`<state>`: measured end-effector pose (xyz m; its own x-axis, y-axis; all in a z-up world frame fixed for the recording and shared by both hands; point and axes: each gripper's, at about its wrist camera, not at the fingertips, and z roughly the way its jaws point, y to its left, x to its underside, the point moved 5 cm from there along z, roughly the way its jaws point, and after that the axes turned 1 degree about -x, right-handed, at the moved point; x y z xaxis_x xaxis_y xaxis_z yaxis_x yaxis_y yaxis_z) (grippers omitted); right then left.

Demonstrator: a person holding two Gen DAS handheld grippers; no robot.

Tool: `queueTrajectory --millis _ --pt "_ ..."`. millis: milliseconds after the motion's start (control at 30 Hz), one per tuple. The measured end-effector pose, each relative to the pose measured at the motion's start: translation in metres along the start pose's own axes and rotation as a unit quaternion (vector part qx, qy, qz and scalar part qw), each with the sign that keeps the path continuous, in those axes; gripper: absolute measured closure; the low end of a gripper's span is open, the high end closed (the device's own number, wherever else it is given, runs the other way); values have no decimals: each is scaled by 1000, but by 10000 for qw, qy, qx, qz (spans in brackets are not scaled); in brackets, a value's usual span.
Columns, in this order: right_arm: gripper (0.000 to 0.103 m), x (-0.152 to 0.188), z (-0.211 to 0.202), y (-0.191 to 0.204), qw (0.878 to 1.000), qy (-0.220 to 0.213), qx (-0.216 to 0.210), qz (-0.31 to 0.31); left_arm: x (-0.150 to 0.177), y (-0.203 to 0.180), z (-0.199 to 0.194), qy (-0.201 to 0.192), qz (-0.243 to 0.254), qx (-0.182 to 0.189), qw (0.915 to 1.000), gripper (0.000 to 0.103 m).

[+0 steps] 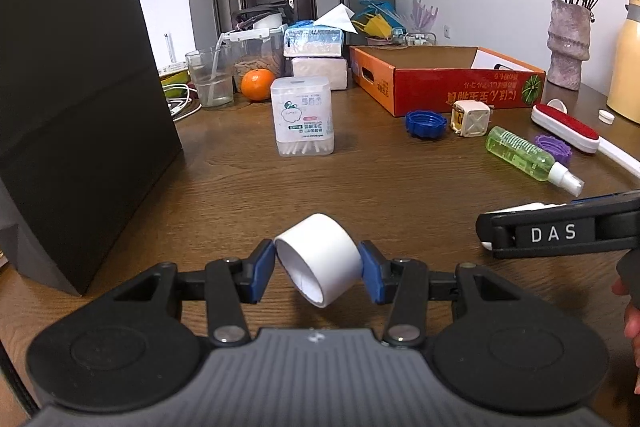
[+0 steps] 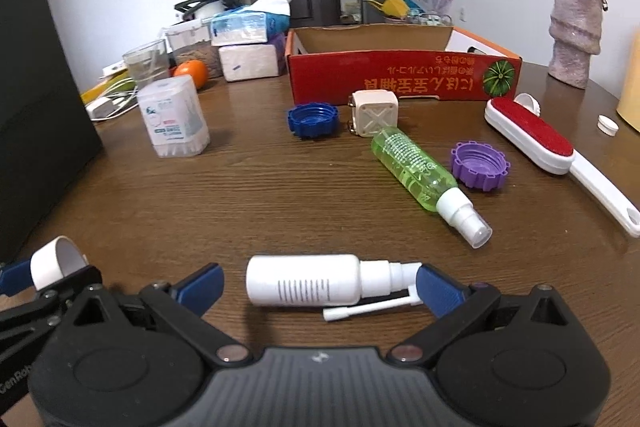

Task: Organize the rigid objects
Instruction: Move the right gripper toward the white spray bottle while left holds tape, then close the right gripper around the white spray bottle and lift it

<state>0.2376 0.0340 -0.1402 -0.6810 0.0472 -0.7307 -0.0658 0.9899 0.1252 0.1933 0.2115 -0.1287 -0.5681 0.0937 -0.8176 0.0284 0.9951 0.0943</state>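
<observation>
Nearest, the left gripper [image 1: 318,269] clamps a short white tube ring [image 1: 320,257] between its blue pads, lifted above the wooden table [image 1: 240,195]. To its right, the right gripper [image 2: 320,287] stands released, its fingers astride a white spray bottle [image 2: 304,285] lying on its side. Farther off lie a green spray bottle [image 2: 416,171], purple cap [image 2: 480,165] and blue cap [image 2: 312,121], before the orange cardboard box [image 2: 400,77].

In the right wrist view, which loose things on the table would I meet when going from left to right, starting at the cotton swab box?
Cotton swab box → blue cap → beige cube → green spray bottle → purple cap → lint brush → small white cap.
</observation>
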Motion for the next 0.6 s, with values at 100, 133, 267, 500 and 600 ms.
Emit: queueTrajectory --millis 100,133,267,500,600 --pt "1 -1 3 3 10000 30 23 86 1 4 7 67 -36 33 10000 56" --pt "1 -1 4 4 9999 30 29 120 2 5 9 77 -52 49 9999 56" --pt "0 -2 2 6 9997 -6 62 248 3 7 10 80 -96 113 9999 56" --pt "0 0 5 9 9995 67 165 266 2 10 8 12 -164 173 9997 56" --pt "0 0 3 8 9997 22 167 149 3 10 7 -4 -189 177 9997 56"
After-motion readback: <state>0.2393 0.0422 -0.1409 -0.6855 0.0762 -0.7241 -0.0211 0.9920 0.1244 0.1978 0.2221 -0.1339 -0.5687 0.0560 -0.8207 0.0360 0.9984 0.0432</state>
